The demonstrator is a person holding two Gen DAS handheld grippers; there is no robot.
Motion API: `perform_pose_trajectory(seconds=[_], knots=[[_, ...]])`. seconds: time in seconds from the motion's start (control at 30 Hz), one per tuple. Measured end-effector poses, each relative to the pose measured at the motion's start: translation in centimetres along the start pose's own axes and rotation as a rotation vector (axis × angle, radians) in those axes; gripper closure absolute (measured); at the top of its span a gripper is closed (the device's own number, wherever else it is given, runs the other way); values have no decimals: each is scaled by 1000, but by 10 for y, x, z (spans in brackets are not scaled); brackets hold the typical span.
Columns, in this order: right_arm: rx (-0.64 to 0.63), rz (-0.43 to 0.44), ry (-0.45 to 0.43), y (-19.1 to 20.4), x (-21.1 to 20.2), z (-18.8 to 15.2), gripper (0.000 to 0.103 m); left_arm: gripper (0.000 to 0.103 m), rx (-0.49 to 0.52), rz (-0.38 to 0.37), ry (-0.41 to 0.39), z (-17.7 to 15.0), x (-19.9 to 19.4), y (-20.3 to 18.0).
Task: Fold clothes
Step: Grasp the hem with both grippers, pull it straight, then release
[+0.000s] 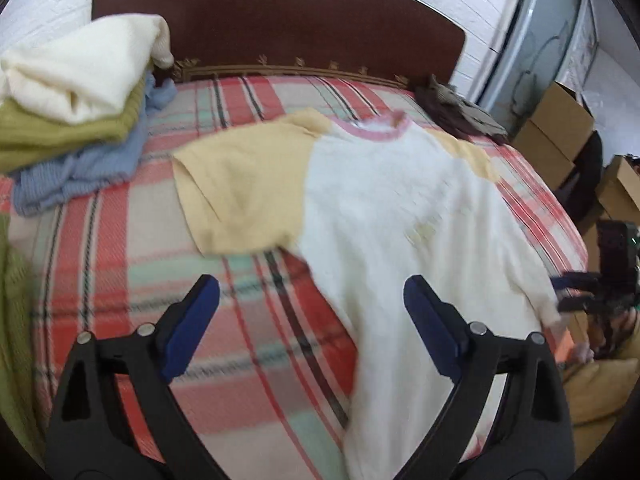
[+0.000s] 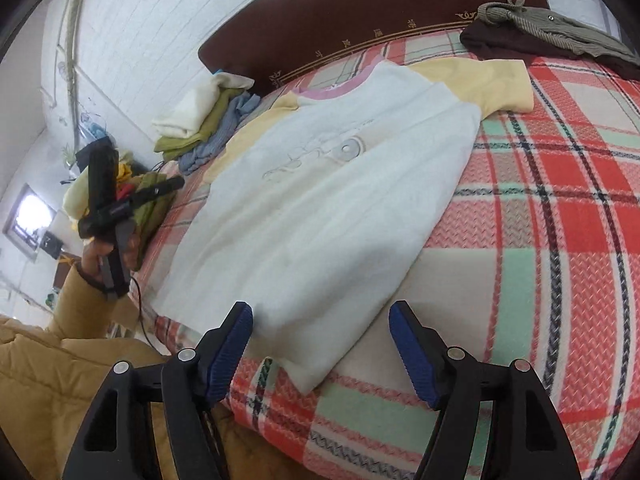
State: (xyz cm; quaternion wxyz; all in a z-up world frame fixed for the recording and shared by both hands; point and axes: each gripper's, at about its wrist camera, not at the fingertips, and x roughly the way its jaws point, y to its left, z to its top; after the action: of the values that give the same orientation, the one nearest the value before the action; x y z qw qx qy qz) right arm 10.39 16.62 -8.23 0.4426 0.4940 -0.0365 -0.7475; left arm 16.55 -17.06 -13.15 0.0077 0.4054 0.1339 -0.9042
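Shirt (image 2: 320, 208): flat on bed (image 2: 560, 240), unfolded.
Stack (image 1: 76, 120): apparently finished.
Left gripper (image 1: 312, 320): wide, empty.
Right gripper (image 2: 320, 344): wide, empty.

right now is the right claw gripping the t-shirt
No, the right claw is open, its fingers apart above the t-shirt hem.

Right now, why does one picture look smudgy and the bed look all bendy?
Left wrist view: motion blur smears the white T-shirt with yellow sleeves and red plaid blanket. Right wrist view: sharper, printed design readable. Both views: fisheye lens curves the dark wooden headboard.
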Motion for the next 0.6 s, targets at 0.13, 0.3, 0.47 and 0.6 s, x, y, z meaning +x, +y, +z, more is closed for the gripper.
perform_pose_trajectory(seconds=[0.13,0.3,0.47,0.6], knots=[[-28,-42,-22,11,6,-5,32,9,-16,-67,72,-43,1,-18],[-56,-154,-30,13,10,-6,91,17,12,-66,60,-64,1,-40],[-87,-212,-76,13,-16,-2,96,84,5,-59,83,-67,-4,-50],[-98,-271,-110,6,-44,1,96,87,-35,-165,49,-68,-26,-52]])
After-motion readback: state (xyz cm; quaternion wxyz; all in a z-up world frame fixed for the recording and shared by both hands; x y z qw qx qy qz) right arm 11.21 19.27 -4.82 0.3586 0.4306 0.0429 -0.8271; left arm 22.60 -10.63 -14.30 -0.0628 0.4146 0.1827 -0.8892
